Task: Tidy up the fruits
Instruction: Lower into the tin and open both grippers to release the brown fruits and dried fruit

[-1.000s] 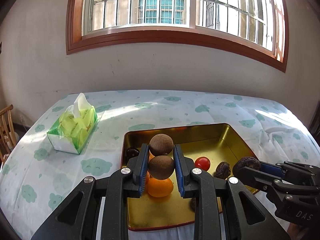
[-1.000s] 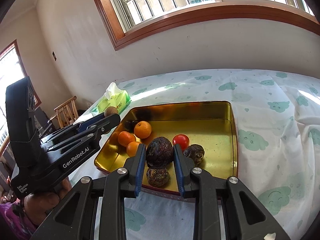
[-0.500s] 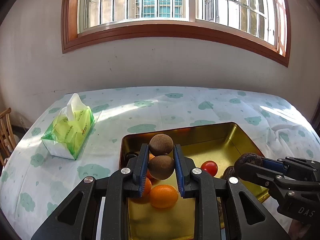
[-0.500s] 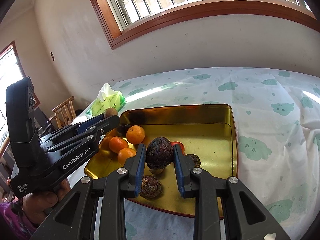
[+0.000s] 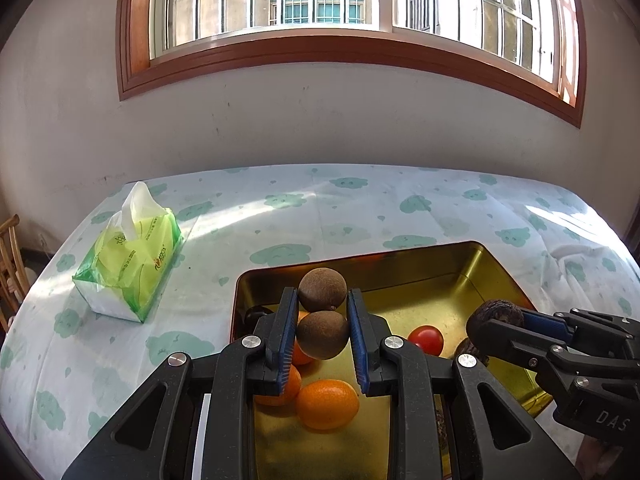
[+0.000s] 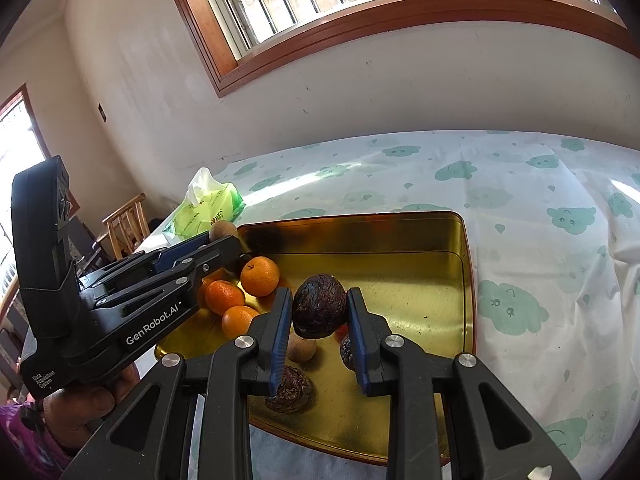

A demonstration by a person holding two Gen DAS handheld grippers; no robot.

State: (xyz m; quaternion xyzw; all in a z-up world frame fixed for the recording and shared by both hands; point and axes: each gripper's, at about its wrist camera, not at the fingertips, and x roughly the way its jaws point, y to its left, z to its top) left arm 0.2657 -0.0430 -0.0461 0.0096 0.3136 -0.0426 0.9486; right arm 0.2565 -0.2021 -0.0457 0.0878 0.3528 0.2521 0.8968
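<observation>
Your left fingers (image 5: 289, 328) clamp a brown kiwi (image 5: 322, 335) above the gold tray (image 5: 496, 268); lower it beside the oranges (image 5: 327, 403) before releasing. Your right gripper (image 6: 320, 322) pinches a wrinkled passion fruit (image 6: 319, 311) over the tray; set it by its mates.

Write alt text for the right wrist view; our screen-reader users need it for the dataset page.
The right gripper holds a dark wrinkled fruit above a gold tray on a cloud-print tablecloth. In the tray lie three oranges, a brown fruit and more wrinkled fruits. At left, the left gripper holds a brown fruit.
</observation>
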